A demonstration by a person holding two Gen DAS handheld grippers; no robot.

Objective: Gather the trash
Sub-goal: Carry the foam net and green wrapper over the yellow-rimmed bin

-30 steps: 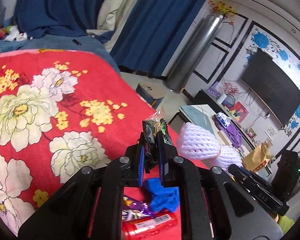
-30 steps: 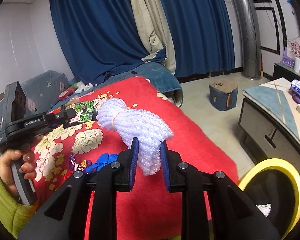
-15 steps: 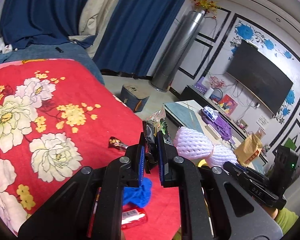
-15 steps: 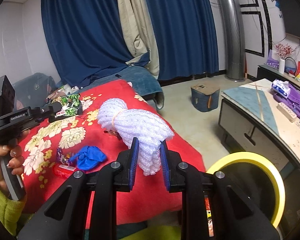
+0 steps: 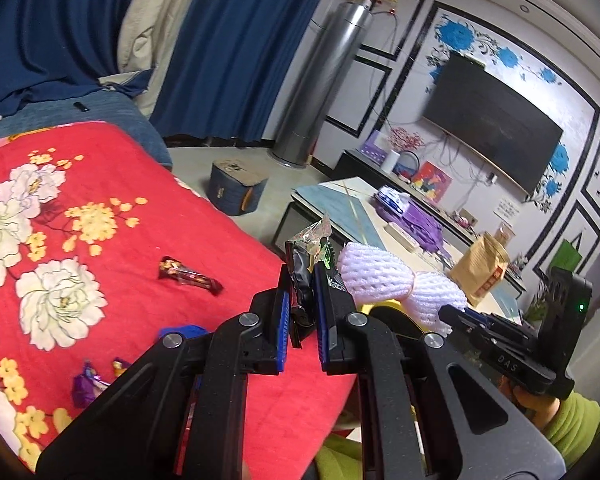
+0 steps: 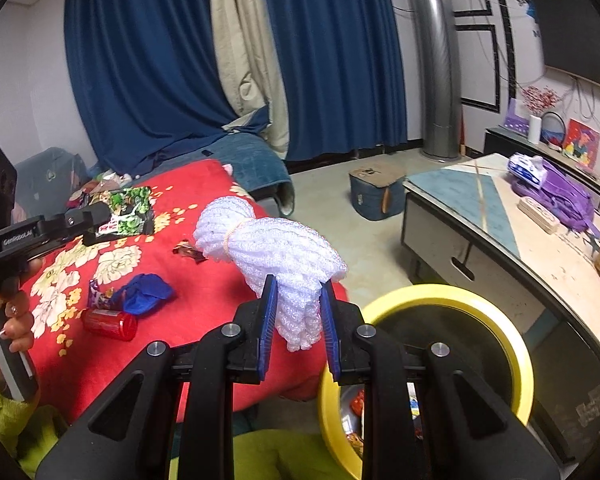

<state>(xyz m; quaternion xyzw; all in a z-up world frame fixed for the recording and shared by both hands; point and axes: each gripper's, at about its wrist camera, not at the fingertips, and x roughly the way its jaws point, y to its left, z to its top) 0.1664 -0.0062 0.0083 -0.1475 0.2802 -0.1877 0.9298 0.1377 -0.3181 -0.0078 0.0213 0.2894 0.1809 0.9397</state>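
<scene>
Left wrist view first: my left gripper [image 5: 302, 304] is closed tight on a green and black snack wrapper [image 5: 310, 256], which stands up between the blue pads and sticks out toward 12 o'clock. The white foam net [image 5: 374, 276] is just beside it at 2 o'clock, and under that net I see a small piece of the yellow rim of the trash bin [image 5: 374, 307]. So from these fingers the bin lies at about 3 o'clock and lower, past the edge of the red floral blanket [image 5: 100, 240]. A dark candy wrapper [image 5: 190, 275] lies on the blanket at 10 o'clock, not collected yet. Right wrist view next: my right gripper [image 6: 299, 322] holds the foam net [image 6: 268, 248] by its lower end. The pads press on it, and its long axis goes up toward 11 o'clock, with the tied end farthest from the fingers. The trash bin [image 6: 496, 312] opens at 4 o'clock, just beside the fingertips and below them, and some trash is already visible inside. I judge that the right hand is nearer to the bin, so it should go first over the opening. On the blanket at 9 o'clock a blue rag [image 6: 146, 293], a red can [image 6: 109, 323] and a purple wrapper [image 6: 95, 293] are waiting.
</scene>
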